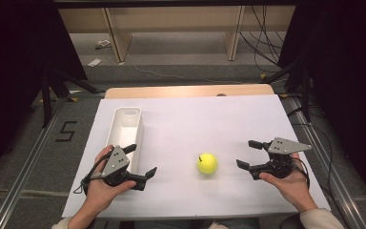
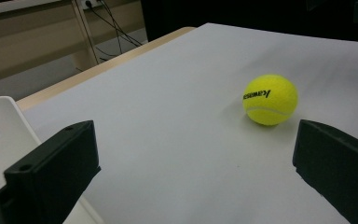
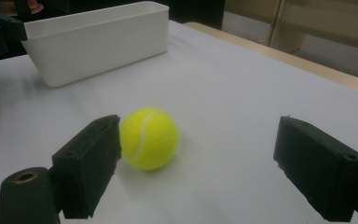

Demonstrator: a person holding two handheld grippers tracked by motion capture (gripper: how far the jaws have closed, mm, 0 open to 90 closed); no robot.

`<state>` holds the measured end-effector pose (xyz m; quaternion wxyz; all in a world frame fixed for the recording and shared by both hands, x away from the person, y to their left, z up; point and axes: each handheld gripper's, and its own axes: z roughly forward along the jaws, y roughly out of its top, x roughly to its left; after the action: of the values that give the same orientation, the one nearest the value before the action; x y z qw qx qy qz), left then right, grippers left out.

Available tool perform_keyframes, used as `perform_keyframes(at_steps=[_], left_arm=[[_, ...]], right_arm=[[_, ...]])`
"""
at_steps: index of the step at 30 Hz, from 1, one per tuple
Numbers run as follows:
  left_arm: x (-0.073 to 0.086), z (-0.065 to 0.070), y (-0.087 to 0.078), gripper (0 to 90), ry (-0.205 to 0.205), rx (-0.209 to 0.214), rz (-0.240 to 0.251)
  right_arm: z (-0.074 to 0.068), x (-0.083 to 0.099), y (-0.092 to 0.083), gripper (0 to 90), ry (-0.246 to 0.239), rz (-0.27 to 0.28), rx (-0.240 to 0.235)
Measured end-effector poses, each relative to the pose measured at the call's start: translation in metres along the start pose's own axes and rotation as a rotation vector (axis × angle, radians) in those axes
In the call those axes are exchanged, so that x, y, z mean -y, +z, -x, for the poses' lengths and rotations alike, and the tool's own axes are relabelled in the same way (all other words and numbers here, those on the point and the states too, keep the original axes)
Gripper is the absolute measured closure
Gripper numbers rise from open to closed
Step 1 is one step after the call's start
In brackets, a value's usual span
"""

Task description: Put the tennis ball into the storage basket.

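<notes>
A yellow tennis ball [image 1: 207, 163] lies on the white table [image 1: 195, 119], between both hand-held grippers. The left hand-held gripper [image 1: 142, 161], at the ball's nine o'clock, is released beside the white bin [image 1: 125, 125]. The right hand-held gripper [image 1: 247, 153], at three o'clock, is released too.

Lab or recording studio, not home. Evidence: white-covered table [image 1: 181, 119] ringed by black curtains [image 1: 9, 52], tripod legs [image 1: 52, 86], loose cables [image 1: 262, 43] across grey floor, taped numeral "5" [image 1: 66, 131], bare wooden bench frame [image 1: 171, 24] behind.
</notes>
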<state>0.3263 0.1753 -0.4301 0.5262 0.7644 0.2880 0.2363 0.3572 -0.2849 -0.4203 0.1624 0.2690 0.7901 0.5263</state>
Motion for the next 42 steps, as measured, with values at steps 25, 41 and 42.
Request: perform_keyframes(at_steps=[25,41,42], left_arm=[[-0.001,0.002,-0.002,0.0,0.000,-0.001,0.007],[-0.002,0.002,-0.002,0.0,0.004,0.002,0.012],[-0.002,0.002,-0.002,0.0,0.004,0.003,0.012]], right_arm=[[-0.005,-0.003,0.009,15.4,-0.012,-0.014,-0.030],[-0.020,-0.008,0.046,15.4,-0.062,-0.081,-0.108],[-0.021,-0.008,0.048,15.4,-0.060,-0.088,-0.112]])
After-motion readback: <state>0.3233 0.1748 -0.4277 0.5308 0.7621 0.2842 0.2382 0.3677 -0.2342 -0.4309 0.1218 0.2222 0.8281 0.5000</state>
